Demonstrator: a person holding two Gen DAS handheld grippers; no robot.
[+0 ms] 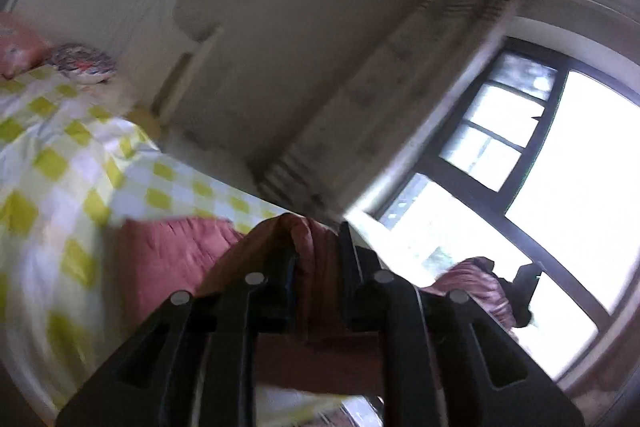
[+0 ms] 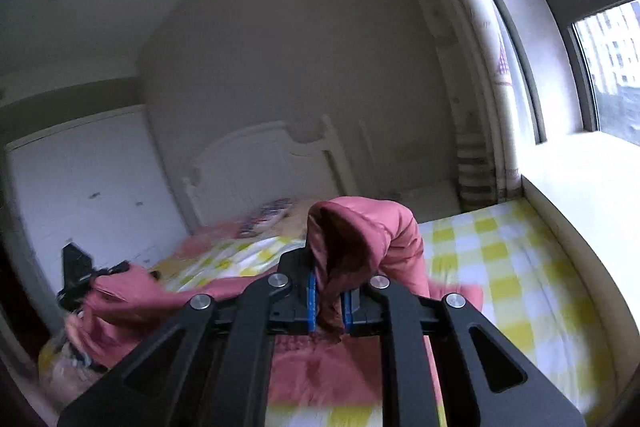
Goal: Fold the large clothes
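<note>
Both black tools, left tool and right tool, pinch bunched folds of a puffy pink jacket. It hangs above the yellow-checked bed, whose far half lies bare.

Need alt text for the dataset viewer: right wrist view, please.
The right gripper is shut on a fold of a pink padded garment, held above a bed with a yellow-and-white checked sheet. At far left the left gripper holds another part of the garment; a white headboard and a window lie behind.
</note>
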